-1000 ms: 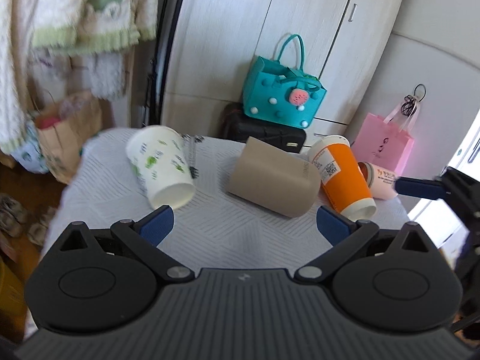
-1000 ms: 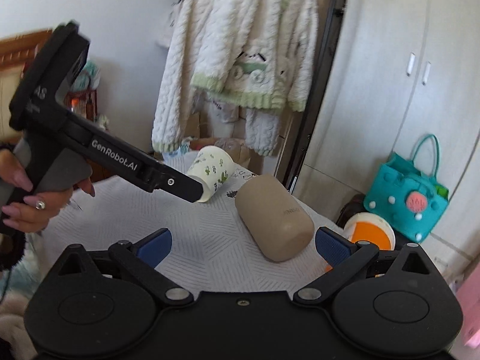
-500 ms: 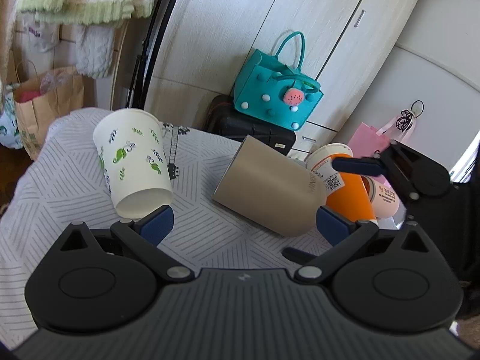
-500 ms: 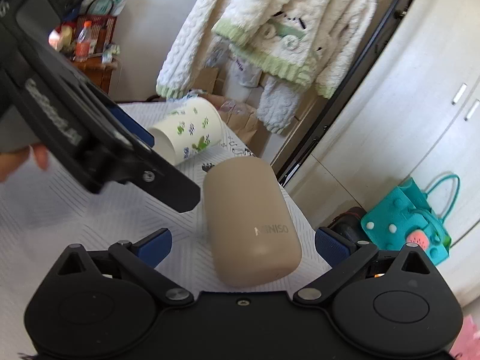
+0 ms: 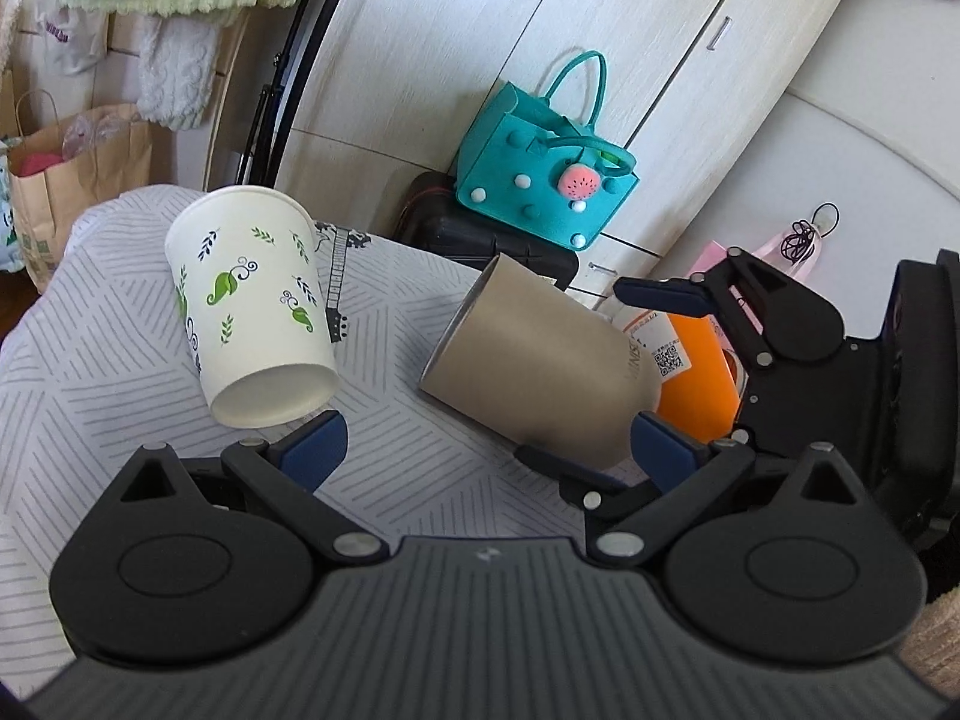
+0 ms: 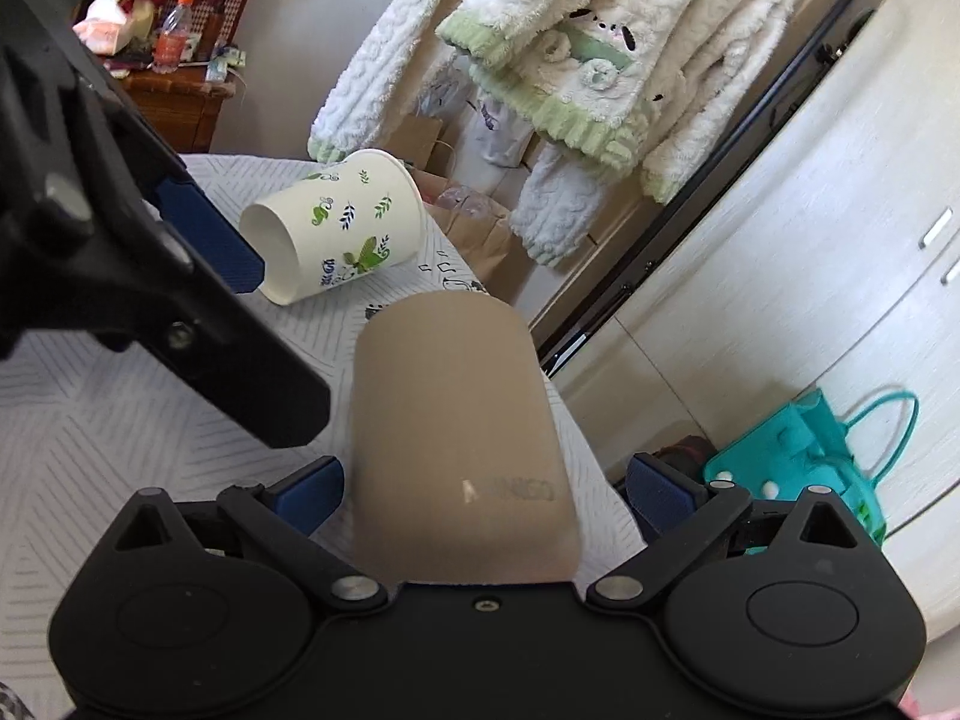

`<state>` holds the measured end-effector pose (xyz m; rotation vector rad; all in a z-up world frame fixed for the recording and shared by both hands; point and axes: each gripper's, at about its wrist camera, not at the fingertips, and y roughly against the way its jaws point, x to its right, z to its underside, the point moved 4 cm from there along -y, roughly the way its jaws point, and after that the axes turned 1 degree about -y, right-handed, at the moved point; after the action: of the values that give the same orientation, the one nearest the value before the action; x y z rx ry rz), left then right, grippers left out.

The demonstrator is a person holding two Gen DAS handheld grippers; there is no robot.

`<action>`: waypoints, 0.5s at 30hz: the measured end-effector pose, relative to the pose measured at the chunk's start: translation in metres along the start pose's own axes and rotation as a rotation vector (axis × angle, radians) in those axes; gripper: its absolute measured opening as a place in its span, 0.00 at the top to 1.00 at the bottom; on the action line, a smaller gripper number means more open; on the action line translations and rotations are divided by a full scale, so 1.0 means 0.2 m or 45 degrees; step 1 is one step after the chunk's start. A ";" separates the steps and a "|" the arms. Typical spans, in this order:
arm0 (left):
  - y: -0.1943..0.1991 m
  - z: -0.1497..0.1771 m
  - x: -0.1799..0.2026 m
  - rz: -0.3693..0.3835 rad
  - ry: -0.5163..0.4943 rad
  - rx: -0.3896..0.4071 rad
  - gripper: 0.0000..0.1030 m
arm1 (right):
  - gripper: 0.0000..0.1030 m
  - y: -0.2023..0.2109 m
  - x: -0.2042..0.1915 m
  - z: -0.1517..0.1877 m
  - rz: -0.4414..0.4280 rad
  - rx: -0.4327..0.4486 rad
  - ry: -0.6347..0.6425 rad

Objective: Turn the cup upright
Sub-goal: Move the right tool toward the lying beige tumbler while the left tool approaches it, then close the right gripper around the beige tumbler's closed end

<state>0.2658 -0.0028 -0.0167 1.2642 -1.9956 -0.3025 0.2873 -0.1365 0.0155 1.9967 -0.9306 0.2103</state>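
Note:
A tan cup (image 5: 534, 360) lies on its side on the table with the white patterned cloth (image 5: 108, 324). It also shows in the right wrist view (image 6: 456, 450), its closed end between my right gripper's open jaws. My right gripper (image 6: 486, 483) is open around it, fingers apart from its sides; it also shows in the left wrist view (image 5: 606, 384). A white cup with green leaves (image 5: 252, 312) lies on its side to the left, also in the right wrist view (image 6: 336, 240). My left gripper (image 5: 486, 450) is open and empty, just in front of both cups.
An orange cup (image 5: 696, 372) lies behind the tan cup. A teal bag (image 5: 540, 192) sits on a black case by the wardrobe. A pink bag (image 5: 786, 246) hangs at the right. A brown paper bag (image 5: 72, 162) and hanging fleece clothes (image 6: 570, 60) stand beyond the table's far edge.
My right gripper has moved forward over the tan cup, whose closed end now sits between its jaws. My left gripper has come closer to the cups.

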 end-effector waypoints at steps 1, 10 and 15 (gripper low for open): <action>0.00 0.00 0.00 0.000 0.003 0.000 0.01 | 0.02 -0.01 0.00 0.00 -0.025 -0.016 0.012; 0.03 -0.01 -0.01 0.018 0.021 0.022 0.01 | 0.17 -0.04 0.00 0.00 -0.025 -0.084 0.042; 0.03 0.00 -0.01 0.020 0.019 0.010 0.01 | 0.20 -0.04 0.01 0.00 -0.019 -0.107 -0.026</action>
<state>0.2618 0.0012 -0.0151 1.2517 -1.9948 -0.2769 0.2941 -0.1347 0.0117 1.9312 -0.9223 0.1409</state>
